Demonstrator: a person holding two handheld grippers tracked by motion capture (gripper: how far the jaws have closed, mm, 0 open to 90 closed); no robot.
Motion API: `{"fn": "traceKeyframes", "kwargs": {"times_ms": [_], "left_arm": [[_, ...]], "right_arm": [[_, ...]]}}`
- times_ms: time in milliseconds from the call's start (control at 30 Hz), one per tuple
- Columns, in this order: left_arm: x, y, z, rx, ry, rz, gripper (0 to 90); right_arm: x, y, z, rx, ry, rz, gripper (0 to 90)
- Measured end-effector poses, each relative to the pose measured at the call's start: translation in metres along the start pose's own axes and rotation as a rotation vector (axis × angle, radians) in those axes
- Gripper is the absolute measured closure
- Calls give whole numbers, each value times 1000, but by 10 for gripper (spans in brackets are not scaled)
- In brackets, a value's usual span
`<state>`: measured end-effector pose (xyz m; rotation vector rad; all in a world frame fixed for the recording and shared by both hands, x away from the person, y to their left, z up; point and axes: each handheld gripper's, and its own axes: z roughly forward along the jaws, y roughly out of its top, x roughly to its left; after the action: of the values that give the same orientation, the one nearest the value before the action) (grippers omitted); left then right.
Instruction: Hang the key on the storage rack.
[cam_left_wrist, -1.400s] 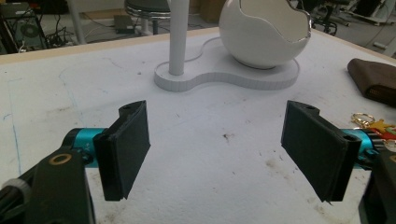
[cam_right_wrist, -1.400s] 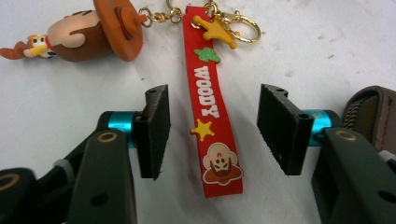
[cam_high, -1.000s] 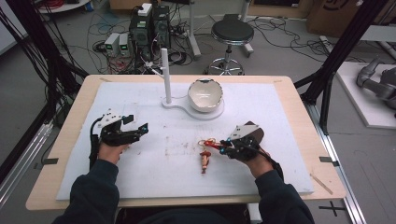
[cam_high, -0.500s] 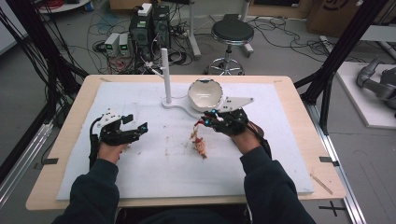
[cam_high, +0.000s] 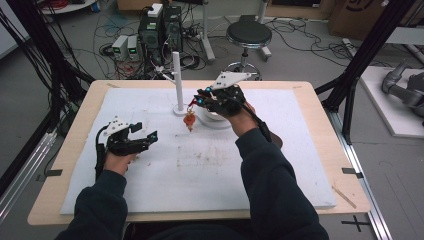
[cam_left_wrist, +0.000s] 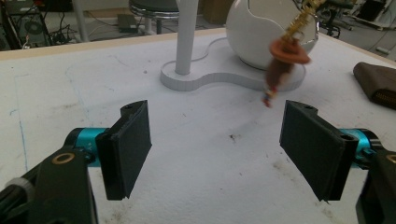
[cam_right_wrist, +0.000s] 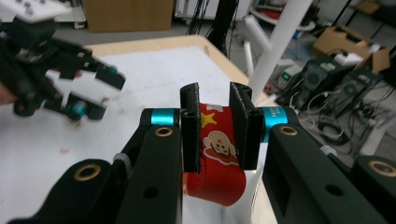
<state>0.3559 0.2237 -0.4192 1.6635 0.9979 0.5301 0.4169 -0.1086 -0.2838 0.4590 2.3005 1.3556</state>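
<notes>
Hanging off the right gripper (cam_high: 201, 100): a small keychain charm (cam_high: 190, 120), reddish-brown, dangling in the air just in front of the white post (cam_high: 176, 80) and beside the white bowl-shaped holder (cam_left_wrist: 261, 32). In the left gripper view the charm (cam_left_wrist: 282, 60) is blurred, with a gold chain going up out of frame. In the right gripper view the fingers (cam_right_wrist: 190, 130) are pressed onto a red strap (cam_right_wrist: 219, 149) with a star and a cartoon print; the strap curls down below them. Right gripper is raised above the far-middle part of the table (cam_high: 320, 145), over the holder's flat white base (cam_left_wrist: 219, 79).

Left gripper (cam_high: 145, 137) is at the left side, low over the white mat (cam_high: 210, 170), well apart from the charm. Its fingers (cam_left_wrist: 130, 144) are spread wide, nothing between them.

A dark brown case (cam_left_wrist: 376, 84) lies on the mat to the right in the left gripper view. Behind the table: a stool (cam_high: 248, 35), computer boxes (cam_high: 160, 27) and loose cables on the floor.
</notes>
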Motion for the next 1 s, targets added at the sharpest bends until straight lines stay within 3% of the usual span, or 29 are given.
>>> {"fn": "traceKeyframes", "kwargs": {"times_ms": [233,633,800,1000], "left_arm": [[0,0,0,-2,-1,-3,246],[1,0,0,-5,-8,-6,246],[3,0,-2,-3,-6,-7,246],[4,0,-4,-11,-1,-10,246]], "right_arm": [[-11,36,18,-52,-26,9,762],[-29,94,43,-60,-126,-1,762],[-29,99,54,-26,-151,-17,761],[-34,78,58,21,-175,27,760]]}}
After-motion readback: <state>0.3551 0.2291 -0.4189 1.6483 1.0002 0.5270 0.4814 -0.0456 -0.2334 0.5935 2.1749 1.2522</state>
